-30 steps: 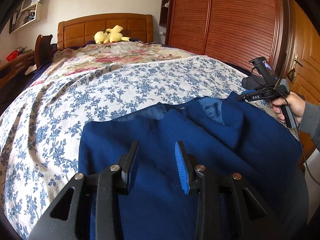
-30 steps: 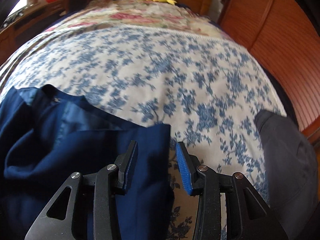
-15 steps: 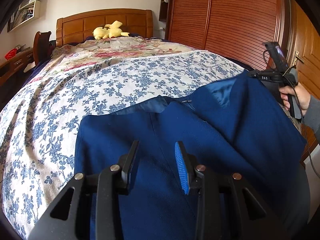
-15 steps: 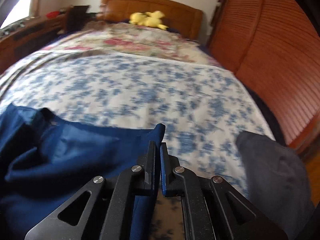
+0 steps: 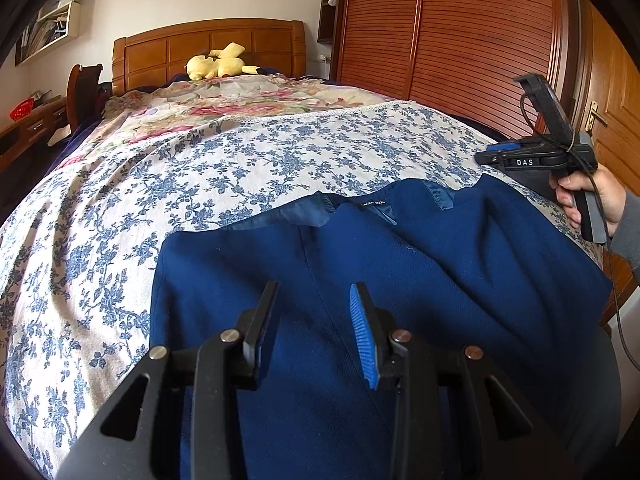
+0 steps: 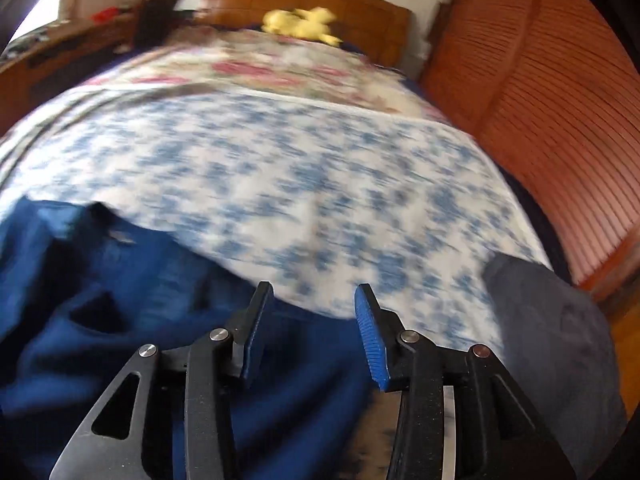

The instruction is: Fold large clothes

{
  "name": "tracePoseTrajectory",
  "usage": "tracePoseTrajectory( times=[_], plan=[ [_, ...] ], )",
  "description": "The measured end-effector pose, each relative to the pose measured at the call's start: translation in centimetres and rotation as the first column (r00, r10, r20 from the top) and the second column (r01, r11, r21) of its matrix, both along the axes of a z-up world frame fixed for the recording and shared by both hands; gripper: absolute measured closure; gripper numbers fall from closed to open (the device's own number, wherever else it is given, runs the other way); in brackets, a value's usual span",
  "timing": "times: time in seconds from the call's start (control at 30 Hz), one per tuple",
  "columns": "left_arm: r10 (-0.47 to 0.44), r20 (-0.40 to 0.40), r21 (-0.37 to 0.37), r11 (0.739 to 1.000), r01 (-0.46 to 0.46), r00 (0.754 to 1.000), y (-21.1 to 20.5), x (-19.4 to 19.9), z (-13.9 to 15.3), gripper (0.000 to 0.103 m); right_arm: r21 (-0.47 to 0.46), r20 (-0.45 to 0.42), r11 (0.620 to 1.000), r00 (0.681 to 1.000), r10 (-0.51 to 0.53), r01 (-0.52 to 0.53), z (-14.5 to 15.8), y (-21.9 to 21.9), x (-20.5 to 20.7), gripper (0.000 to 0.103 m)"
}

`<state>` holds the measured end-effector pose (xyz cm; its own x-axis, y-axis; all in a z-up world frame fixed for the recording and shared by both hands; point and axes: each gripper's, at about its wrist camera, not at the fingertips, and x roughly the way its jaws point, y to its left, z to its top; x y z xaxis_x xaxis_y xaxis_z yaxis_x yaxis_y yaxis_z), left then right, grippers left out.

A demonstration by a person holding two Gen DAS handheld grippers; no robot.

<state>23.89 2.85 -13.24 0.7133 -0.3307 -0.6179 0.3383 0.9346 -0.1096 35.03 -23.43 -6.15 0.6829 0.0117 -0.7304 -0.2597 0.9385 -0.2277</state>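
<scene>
The bed (image 5: 248, 168), spread with a blue-flowered cover, carries everything. At its foot edge, toward the right corner, a blue garment (image 5: 440, 280) is laid out, collar and label turned toward the headboard (image 5: 208, 44). In the left wrist view its left part is seen lying flat, with one straight seam running up the middle, while the right part is rumpled, with a ridge of cloth standing up and the lining showing near the collar. Its lower part is hidden under the camera, so it cannot be told whether that end hangs over the foot edge. A grey cloth (image 6: 552, 332) is seen at the right foot corner, just beside the garment; a yellow plush (image 5: 218, 65) lies at the headboard.

As a judgement, the task is at an early stage: the garment is spread but not smoothed, and no finished fold can be made out. The right side has to be flattened and the folds themselves are left to be made.

The left gripper (image 5: 314, 316) is held above the garment with its jaws apart and nothing between them. The right gripper (image 6: 310, 316) is likewise spread wide and empty, poised over the garment's right edge; its view is blurred, so contact with the cloth cannot be told.
</scene>
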Motion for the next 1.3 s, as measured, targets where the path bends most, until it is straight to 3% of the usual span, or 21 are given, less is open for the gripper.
tracePoseTrajectory(
  times=[0.17,0.33,0.6,0.8,1.0,1.17,1.3],
  plan=[
    [-0.001,-0.001,0.001,1.0,0.001,1.0,0.0,0.0,0.0,0.07,0.041,-0.06,0.988,0.986,0.154,-0.152,-1.4,6.0,-0.2,0.06],
    [-0.001,-0.004,-0.003,1.0,0.001,1.0,0.2,0.0,0.1,0.07,0.022,-0.154,0.979,0.967,0.204,-0.204,-4.6,9.6,0.0,0.061],
    [-0.003,-0.008,-0.007,1.0,0.003,1.0,0.4,-0.1,0.1,0.07,-0.03,-0.214,0.976,0.955,0.205,-0.216,-7.7,10.1,-1.7,0.06],
    [-0.003,-0.011,-0.001,1.0,0.003,1.0,0.3,-0.1,-0.1,0.07,0.035,-0.21,0.973,0.95,0.23,-0.228,-7.4,9.9,-1.4,0.057],
    [-0.005,-0.013,0.002,1.0,0.005,1.0,0.3,0.0,-0.3,0.07,0.079,-0.144,0.962,0.952,0.269,-0.26,-5.9,10.9,-2.4,0.057],
    [-0.009,-0.014,0.006,1.0,0.009,1.0,0.1,0.0,-0.4,0.07,0.016,-0.219,0.957,0.933,0.286,-0.29,-7.6,12.3,-2.2,0.057],
    [-0.008,-0.014,0.002,1.0,0.008,1.0,0.2,0.0,-0.3,0.07,0.053,-0.24,0.964,0.934,0.266,-0.261,-8.0,11.7,-1.3,0.057]
  ],
)
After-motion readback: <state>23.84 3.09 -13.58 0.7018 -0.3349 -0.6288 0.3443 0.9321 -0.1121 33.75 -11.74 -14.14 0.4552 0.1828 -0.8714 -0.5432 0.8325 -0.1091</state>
